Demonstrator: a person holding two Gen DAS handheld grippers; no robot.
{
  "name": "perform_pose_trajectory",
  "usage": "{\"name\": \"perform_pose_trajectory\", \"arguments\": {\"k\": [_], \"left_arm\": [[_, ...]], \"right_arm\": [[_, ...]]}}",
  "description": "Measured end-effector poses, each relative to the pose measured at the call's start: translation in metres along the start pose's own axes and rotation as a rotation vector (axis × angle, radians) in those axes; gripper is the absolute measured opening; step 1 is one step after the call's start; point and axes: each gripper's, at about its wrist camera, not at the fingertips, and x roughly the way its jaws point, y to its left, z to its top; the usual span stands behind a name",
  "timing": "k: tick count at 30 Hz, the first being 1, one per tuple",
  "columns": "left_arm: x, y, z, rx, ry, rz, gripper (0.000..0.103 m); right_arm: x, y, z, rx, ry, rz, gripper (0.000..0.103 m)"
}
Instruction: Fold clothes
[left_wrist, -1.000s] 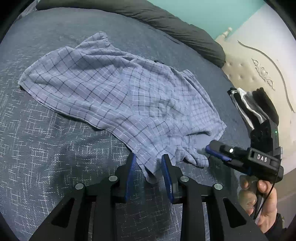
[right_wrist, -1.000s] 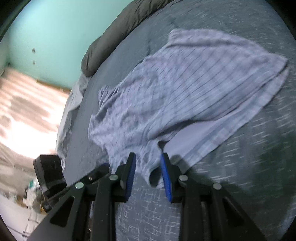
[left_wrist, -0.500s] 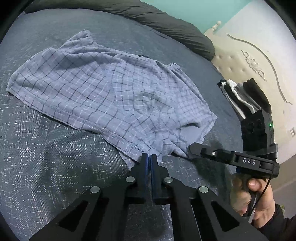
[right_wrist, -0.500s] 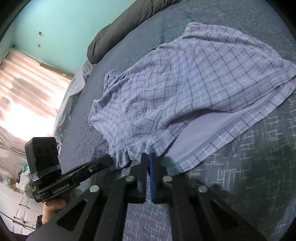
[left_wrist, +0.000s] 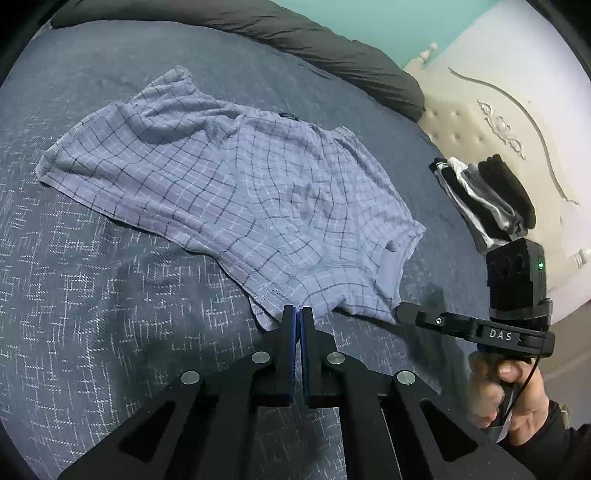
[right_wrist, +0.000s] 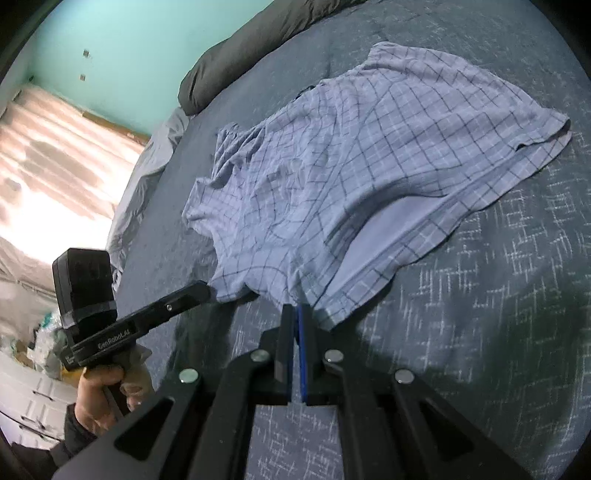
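While cloth hides their fingertips, the left gripper (left_wrist: 297, 314) and right gripper (right_wrist: 295, 312), apart a second ago, now pinch the checked shorts' (left_wrist: 236, 192) near hem on the bedspread (left_wrist: 92, 295).

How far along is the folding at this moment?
Early. Done: a folded dark stack sits near the headboard. In hand: the left gripper and right gripper are each shut on the near hem of the checked shorts, which lie spread, wrinkled and unfolded on the bed cover. Left: every fold of the shorts.
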Motion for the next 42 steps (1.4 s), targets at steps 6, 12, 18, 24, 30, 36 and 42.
{"name": "perform_pose_trajectory", "arguments": {"k": [6, 12, 18, 24, 30, 36, 42], "left_arm": [[0.009, 0.004, 0.0, 0.008, 0.031, 0.017, 0.002], [0.008, 0.005, 0.002, -0.006, 0.021, 0.019, 0.002], [-0.01, 0.002, 0.012, 0.011, -0.043, 0.056, 0.003], [-0.007, 0.001, 0.018, 0.032, -0.068, 0.071, 0.003], [0.002, 0.007, 0.019, 0.031, -0.051, 0.076, 0.003], [0.006, 0.01, 0.02, 0.039, -0.045, 0.081, 0.004], [0.007, 0.012, 0.021, 0.042, -0.04, 0.085, 0.004]], "right_arm": [[0.003, -0.011, 0.004, 0.05, 0.003, -0.003, 0.002], [-0.015, -0.018, 0.018, 0.111, -0.083, 0.036, 0.005], [-0.034, -0.044, 0.045, 0.2, -0.207, 0.021, 0.011], [-0.014, -0.057, 0.054, 0.277, -0.166, 0.002, 0.014], [0.001, -0.062, 0.055, 0.319, -0.13, -0.019, 0.027], [0.01, -0.063, 0.064, 0.32, -0.123, -0.035, 0.027], [0.013, -0.059, 0.07, 0.305, -0.132, -0.055, 0.018]]}}
